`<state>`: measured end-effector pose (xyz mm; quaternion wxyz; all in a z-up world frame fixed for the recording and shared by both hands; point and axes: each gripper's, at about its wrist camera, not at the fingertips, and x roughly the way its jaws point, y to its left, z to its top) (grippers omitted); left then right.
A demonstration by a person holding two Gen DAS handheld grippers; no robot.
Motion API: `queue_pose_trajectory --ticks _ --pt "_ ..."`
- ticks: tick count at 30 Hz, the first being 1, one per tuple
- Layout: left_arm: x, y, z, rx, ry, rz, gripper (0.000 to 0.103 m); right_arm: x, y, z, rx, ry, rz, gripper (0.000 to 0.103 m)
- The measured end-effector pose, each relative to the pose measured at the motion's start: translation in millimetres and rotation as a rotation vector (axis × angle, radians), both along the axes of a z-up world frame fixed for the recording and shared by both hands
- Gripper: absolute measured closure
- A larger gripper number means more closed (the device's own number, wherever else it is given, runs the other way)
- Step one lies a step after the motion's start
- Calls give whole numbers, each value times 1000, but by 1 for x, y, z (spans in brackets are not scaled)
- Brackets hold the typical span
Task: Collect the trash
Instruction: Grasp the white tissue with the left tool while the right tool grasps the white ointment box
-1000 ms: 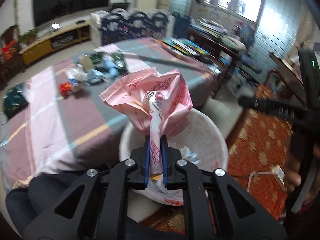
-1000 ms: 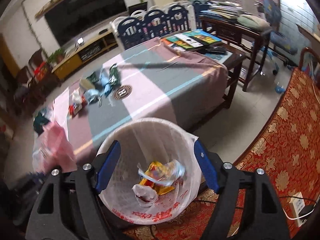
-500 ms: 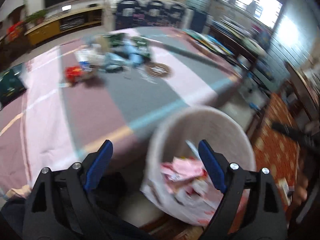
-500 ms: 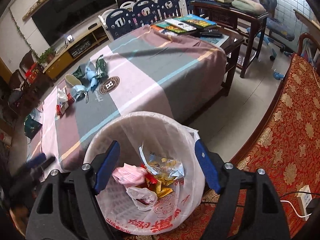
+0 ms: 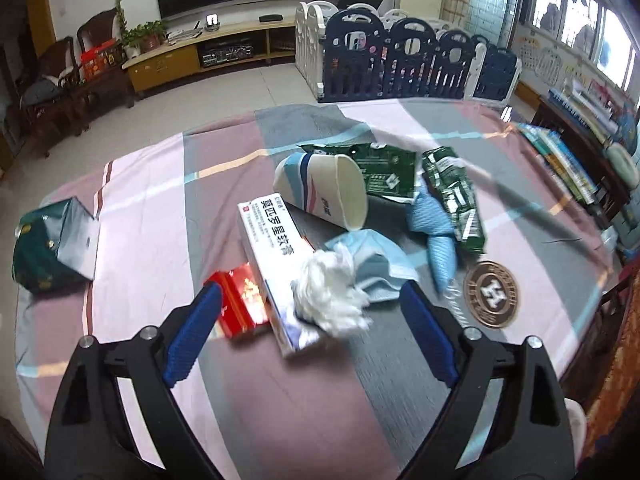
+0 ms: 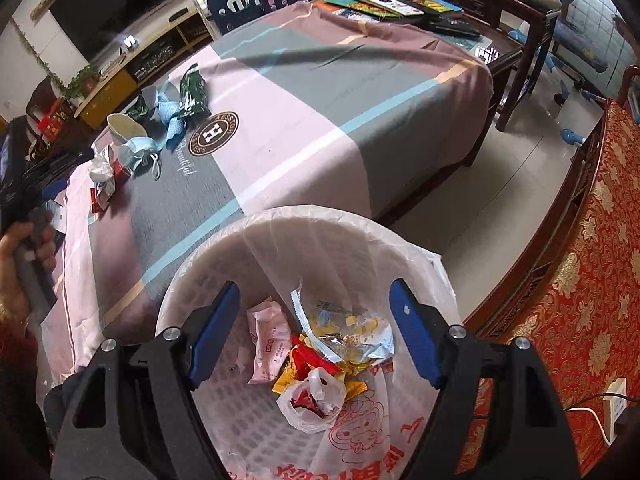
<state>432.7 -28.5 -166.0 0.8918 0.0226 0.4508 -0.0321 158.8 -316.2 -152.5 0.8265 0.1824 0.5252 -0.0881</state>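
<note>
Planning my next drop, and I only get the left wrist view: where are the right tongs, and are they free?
Observer: The right tongs are open and holding nothing, above the lined bin.
Operator: What's in the bin?
Observer: A pink wrapper, yellow and red wrappers and a small plastic bag.
Operator: Where is the bin relative to the table?
Observer: It stands close beside the hanging edge of the tablecloth, its rim apparently lower than the tabletop.
</note>
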Motion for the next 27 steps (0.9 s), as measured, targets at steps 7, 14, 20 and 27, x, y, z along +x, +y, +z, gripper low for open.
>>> queue_pose_trajectory --ticks 7,14,20,27 --pt "-26 29 -13 -132 -2 5 86 26 20 -4 11 -2 49 27" --pt "-138 125 -16 -140 -1 156 85 87 97 -18 129 -33 234 27" --pt "-191 199 -29 -169 -2 288 85 170 183 -17 134 -117 334 27" --pt "-193 205 -40 -235 -4 252 85 242 261 -37 -68 -103 381 28"
